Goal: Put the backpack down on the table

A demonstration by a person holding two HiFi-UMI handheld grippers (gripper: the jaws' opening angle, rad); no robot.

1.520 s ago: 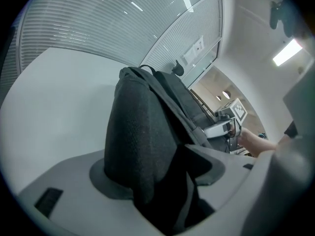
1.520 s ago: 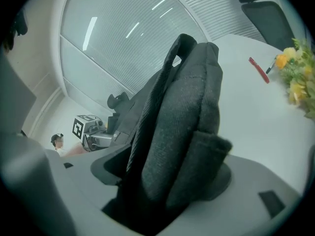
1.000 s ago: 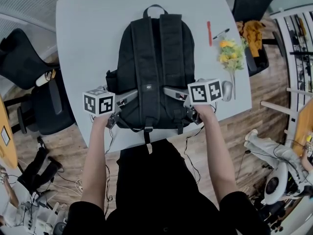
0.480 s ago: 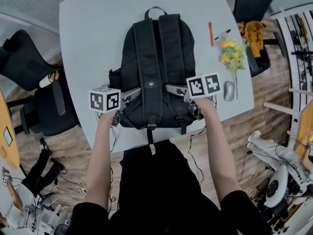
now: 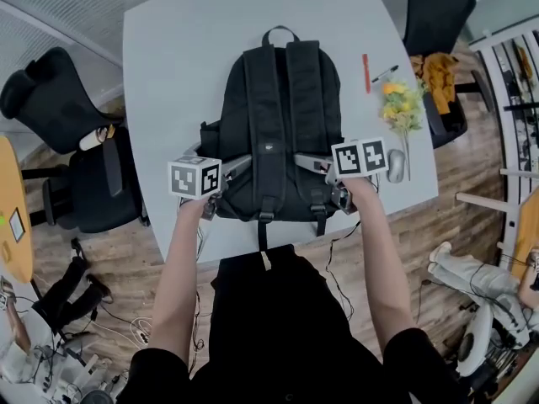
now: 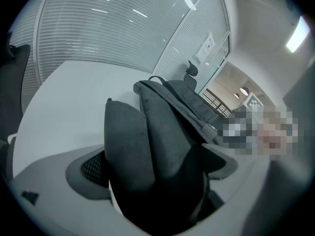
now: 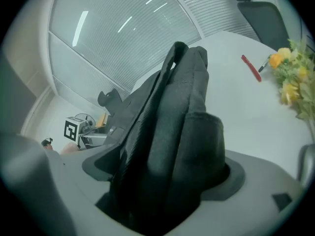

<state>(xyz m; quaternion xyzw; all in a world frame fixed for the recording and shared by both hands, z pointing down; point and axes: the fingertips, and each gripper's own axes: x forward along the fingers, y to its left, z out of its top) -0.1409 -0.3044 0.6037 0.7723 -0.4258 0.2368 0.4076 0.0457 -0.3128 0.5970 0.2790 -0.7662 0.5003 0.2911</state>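
- Since one second ago both pairs of jaws have spread wider. The black fabric backpack (image 5: 282, 133) keeps its place on the pale grey rounded desk (image 5: 177, 74).
- Backpack: lies flat with its padded shoulder straps facing up. The top carry loop points toward the desk's far edge and the base sits just inside the near edge. One loose strap end hangs over the near edge.
- Left gripper (image 5: 229, 183): at the backpack's lower left corner, one grey finger lying over the back panel. The jaws are opening and stand wide apart. In the left gripper view the bag's side bulk fills the gap between them, and the pads do not visibly pinch it.
- Right gripper (image 5: 320, 179): at the lower right corner, mirrored, with one finger over the back panel. Its jaws are also opening and wide apart, with the bag's side fold between them and no visible squeeze.
- Along the desk's right edge, a red pen (image 5: 366, 72) and a black pen (image 5: 384, 73) lie close together toward the far right corner.
- A bunch of yellow flowers (image 5: 400, 99) lies nearer along that edge.
- A grey computer mouse (image 5: 395, 165) sits just beside the right gripper's marker cube.
- One black office chair (image 5: 97, 179) stands at the desk's left edge.
- A second black chair (image 5: 438, 11) stands off the far right corner.
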